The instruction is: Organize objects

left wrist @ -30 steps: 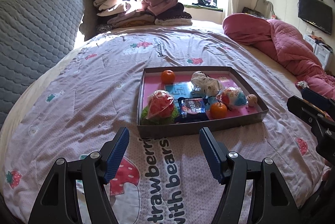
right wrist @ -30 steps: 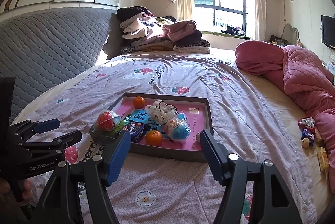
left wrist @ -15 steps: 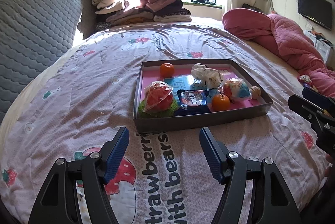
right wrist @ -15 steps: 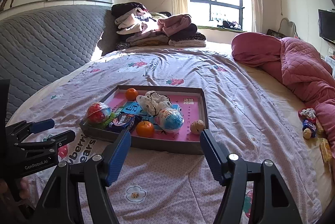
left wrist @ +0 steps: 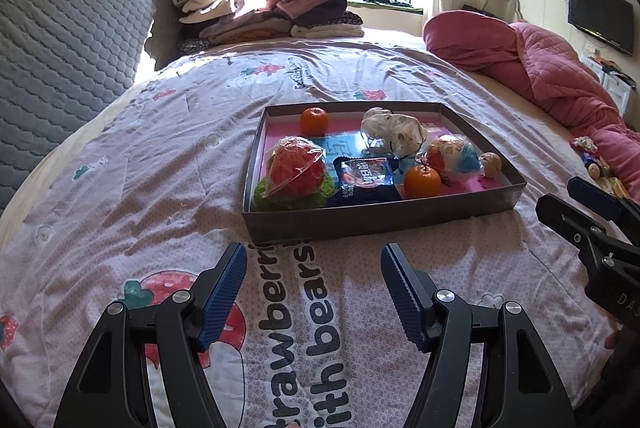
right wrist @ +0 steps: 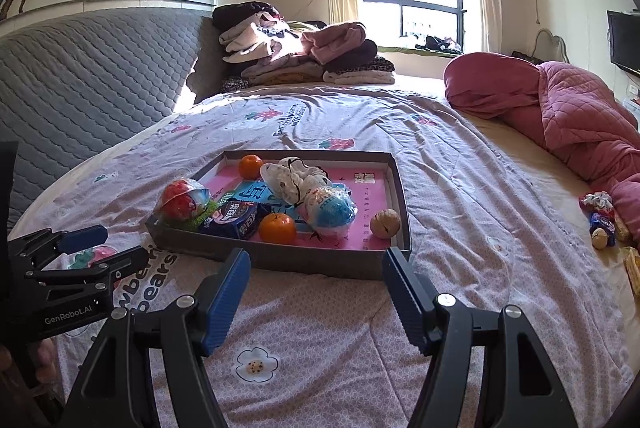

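The dark snack packet (left wrist: 363,173) has print too small to read, and the white crumpled bundle (left wrist: 390,132) in the tray (left wrist: 376,220) cannot be identified; it may be cloth or a bag. The small heap of things (right wrist: 602,220) beside the pink quilt (right wrist: 568,107) is at the picture's edge and hard to make out. The handles of both grippers are cut off by the lower border. The left gripper (left wrist: 314,290) has its jaws wide apart with nothing between them, only the printed bedspread (left wrist: 120,187) below. The tray lies just ahead of its jaws, a little to the right of their middle line, not touching them. In the tray, the red ball in wrap (left wrist: 295,167) on a green pad sits nearest to the left jaw's side, one orange (left wrist: 422,181) nearer the right jaw's side, and a second orange (left wrist: 314,120) at the far wall. The right gripper (right wrist: 316,288) also has its jaws apart and empty; the tray's near wall is just beyond their tips, and the walnut (right wrist: 385,223) lies in the corner just ahead of the right jaw. The blue and white wrapped ball (right wrist: 332,212) is ahead between the jaws.
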A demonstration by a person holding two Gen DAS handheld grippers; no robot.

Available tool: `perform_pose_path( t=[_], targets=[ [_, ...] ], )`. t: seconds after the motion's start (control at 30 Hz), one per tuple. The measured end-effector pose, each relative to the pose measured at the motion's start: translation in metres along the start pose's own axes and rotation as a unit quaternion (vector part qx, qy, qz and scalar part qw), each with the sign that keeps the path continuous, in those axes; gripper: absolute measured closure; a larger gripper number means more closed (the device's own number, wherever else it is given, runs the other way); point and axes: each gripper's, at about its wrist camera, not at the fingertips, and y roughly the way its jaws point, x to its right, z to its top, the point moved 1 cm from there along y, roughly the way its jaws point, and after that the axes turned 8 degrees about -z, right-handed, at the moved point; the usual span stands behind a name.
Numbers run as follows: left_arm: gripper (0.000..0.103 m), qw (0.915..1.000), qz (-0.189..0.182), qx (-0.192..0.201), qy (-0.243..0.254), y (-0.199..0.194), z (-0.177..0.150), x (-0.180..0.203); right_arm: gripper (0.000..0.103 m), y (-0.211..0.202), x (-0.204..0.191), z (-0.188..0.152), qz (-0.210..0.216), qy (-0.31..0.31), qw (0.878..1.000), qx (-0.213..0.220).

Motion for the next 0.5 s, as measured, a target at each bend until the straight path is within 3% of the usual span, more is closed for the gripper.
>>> perform_pose_path(
  t=[0.5],
  targets=[
    [0.032, 0.9997, -0.020, -0.005, -0.012, 0.020, -0.013, -0.006, 0.035, 0.019, 0.009, -0.020, -0.008, 0.004, 1.000, -0.012]
  ],
)
